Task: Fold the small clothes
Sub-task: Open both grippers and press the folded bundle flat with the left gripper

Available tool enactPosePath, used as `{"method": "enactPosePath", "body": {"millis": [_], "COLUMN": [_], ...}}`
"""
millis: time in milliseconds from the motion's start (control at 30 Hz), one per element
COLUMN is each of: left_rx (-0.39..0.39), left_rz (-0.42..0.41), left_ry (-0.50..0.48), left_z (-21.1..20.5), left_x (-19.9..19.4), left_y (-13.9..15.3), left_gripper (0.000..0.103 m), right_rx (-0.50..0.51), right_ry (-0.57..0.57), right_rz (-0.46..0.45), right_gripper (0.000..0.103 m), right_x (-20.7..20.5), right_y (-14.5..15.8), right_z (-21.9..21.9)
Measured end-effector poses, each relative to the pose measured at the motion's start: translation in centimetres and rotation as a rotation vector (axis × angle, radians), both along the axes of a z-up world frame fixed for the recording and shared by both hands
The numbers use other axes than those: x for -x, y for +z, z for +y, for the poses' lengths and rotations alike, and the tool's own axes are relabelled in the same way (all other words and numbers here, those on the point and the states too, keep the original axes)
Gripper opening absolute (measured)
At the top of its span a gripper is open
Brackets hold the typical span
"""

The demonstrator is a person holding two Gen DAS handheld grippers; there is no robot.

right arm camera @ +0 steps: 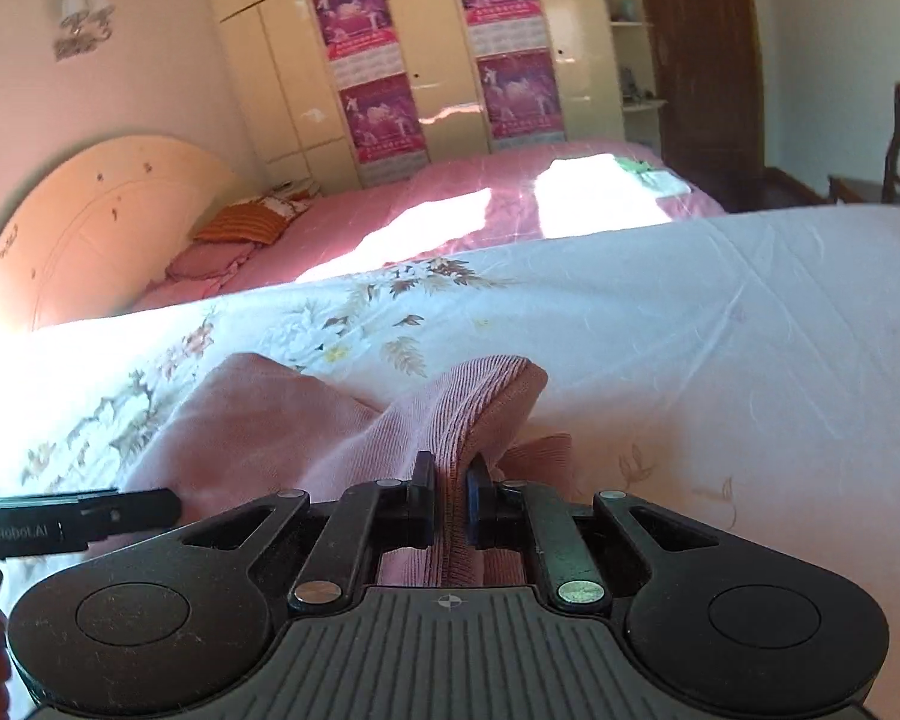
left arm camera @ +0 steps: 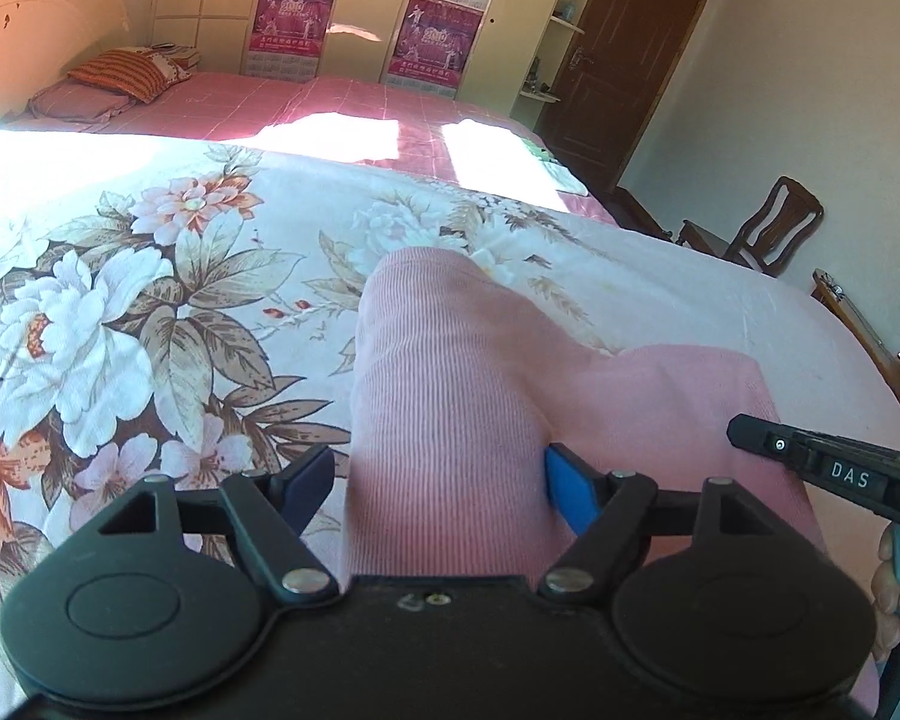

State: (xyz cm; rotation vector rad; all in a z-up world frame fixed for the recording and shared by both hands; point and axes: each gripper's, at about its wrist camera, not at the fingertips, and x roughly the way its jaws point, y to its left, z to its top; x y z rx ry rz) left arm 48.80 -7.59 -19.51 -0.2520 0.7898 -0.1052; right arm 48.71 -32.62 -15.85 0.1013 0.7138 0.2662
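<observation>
Right tongs (right arm camera: 450,504): clamped narrow on a ribbed edge of the pink garment (right arm camera: 306,426); cloth runs straight through the gap and tents up ahead of the fingers.
Left tongs (left arm camera: 441,489): fingers set wide, with a raised ridge of the same garment (left arm camera: 450,396) between them. Blue pad (left arm camera: 570,489) touches the cloth on one side; the other finger stands clear of it. Reads as not gripping.
Garment: on the near bed's floral bedspread (left arm camera: 150,312), partly lifted, bunched in two humps. Type of garment hard to tell.
Progress: early to middle, my guess. No flat, squared fold visible; cloth is gathered, not laid down. Left to do: bring the held edge over, lay it flat, likely another fold, smooth.
Other tool: each view catches the opposite handle at its edge, so both sit close together over the cloth.
Surroundings: second bed with pink sheet (right arm camera: 480,204) behind, striped pillow (left arm camera: 126,75), wardrobe with posters (right arm camera: 366,66), dark door (left arm camera: 624,60), wooden chair (left arm camera: 768,228) off to the side.
Obstructions: nothing on the bedspread near the garment. Strong sun glare washes out part of the bedspread.
</observation>
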Motion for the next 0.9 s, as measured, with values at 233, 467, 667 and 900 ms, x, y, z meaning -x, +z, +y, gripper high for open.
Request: {"method": "enactPosePath", "body": {"millis": [233,467,667,900], "left_rx": [0.019,-0.002,-0.053,-0.012], "left_rz": [0.003,-0.097,0.017,0.06], "left_ry": [0.02,-0.035,-0.001,0.032], "left_z": [0.3,-1.3,-2.1,-1.1], "left_x": [0.3,0.9,-3.1,-2.5], "left_y": [0.0,2.8,0.7,0.0], "left_gripper": [0.083,0.078,0.078,0.08], "right_rx": [-0.069,-0.094,-0.013,0.054], "right_ry": [-0.111,-0.101,-0.042,-0.098], "right_rz": [0.065,-0.011,0.05,0.097], "right_gripper": [0.03,0.03,0.03,0.03], "right_x": [-0.2,3.1,2.0,3.5], "right_y": [-1.4,2.7,1.2,-0.2], "right_z": [-3.3,-2.7,0.9,-0.8]}}
